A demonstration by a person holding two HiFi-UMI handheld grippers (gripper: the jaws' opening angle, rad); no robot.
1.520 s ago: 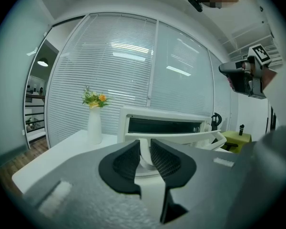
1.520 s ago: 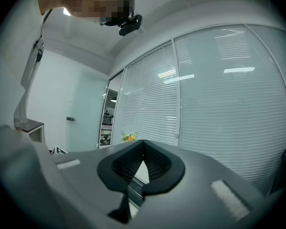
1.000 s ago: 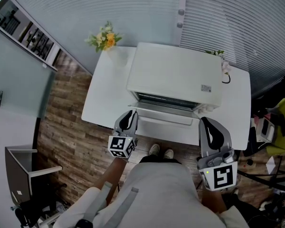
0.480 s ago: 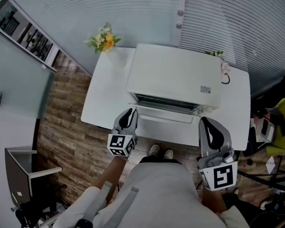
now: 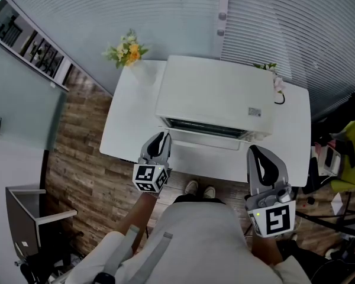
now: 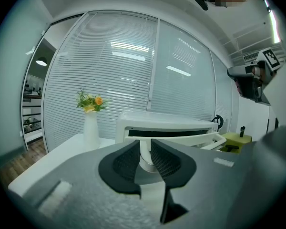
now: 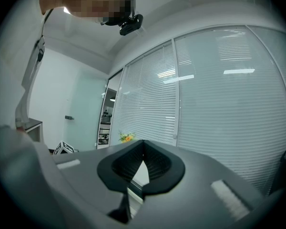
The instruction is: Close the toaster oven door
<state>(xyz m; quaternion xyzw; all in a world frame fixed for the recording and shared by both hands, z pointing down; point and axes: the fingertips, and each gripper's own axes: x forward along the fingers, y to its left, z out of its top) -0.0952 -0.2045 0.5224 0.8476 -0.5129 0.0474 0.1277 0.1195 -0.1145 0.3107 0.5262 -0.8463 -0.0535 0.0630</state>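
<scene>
One change — door (image 5: 204, 141) higher (left fingers (image 6: 121, 161) grasp its handle (image 6: 146, 161)); right fingers (image 7: 129, 164) clenched.

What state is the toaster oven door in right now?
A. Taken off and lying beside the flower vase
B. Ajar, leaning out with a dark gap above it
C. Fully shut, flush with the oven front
B: the toaster oven door leans out from the front of the toaster oven, and the left gripper view shows a dark slot of the cavity above the door's top edge.
</scene>
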